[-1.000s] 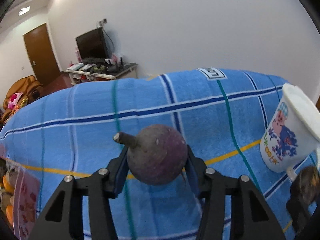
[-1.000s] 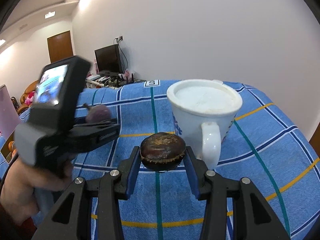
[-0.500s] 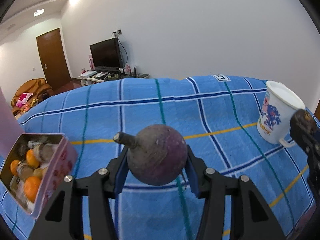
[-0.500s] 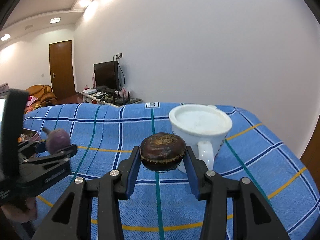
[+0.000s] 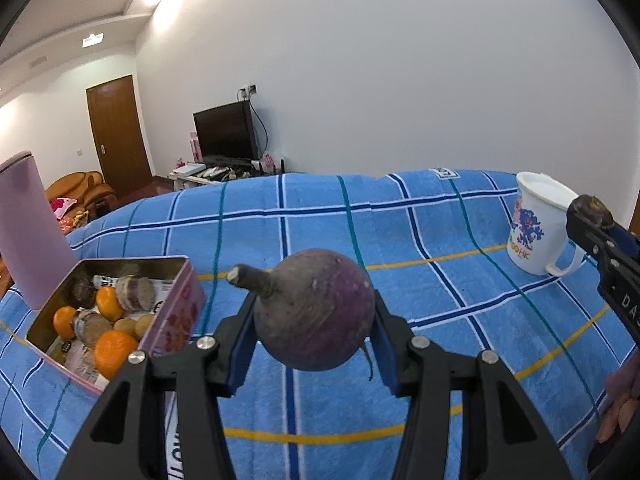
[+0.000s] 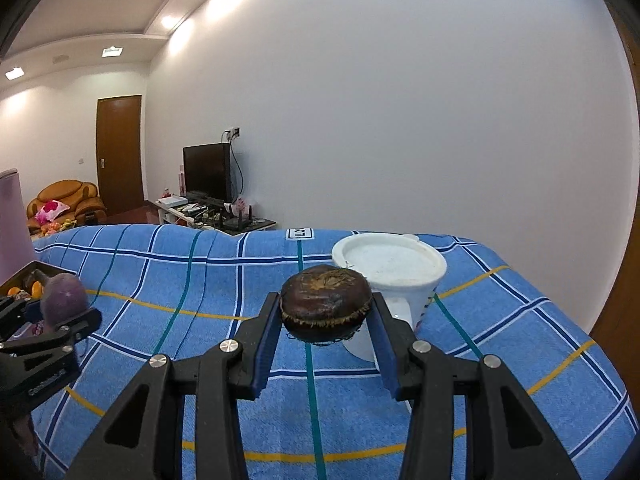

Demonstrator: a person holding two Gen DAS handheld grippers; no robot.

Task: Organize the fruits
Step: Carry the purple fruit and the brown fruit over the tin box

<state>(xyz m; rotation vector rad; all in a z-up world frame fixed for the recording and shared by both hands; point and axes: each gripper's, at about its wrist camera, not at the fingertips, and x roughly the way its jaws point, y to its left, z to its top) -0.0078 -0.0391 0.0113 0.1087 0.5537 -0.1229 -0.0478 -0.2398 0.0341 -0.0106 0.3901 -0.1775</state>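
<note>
Two grippers, one fruit clamped in each.
Left wrist view: left gripper [image 5: 314, 322] clamped one purple fruit [image 5: 316, 308] at centre; one open tin [image 5: 170, 320], lower left, showed three oranges [image 5: 114, 350]; one mug [image 5: 536, 228] at right.
Right wrist view: right gripper [image 6: 326, 314] clamped one dark brown fruit [image 6: 326, 306], mug behind.

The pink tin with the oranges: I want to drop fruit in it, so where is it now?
In the left wrist view the open pink tin sits low on the left on the blue checked cloth, left of the held purple fruit.

Left gripper [image 5: 314, 336], right gripper [image 6: 326, 330]: black angular frames, silver screws, blue pads on fingers [image 5: 240, 354].
</note>
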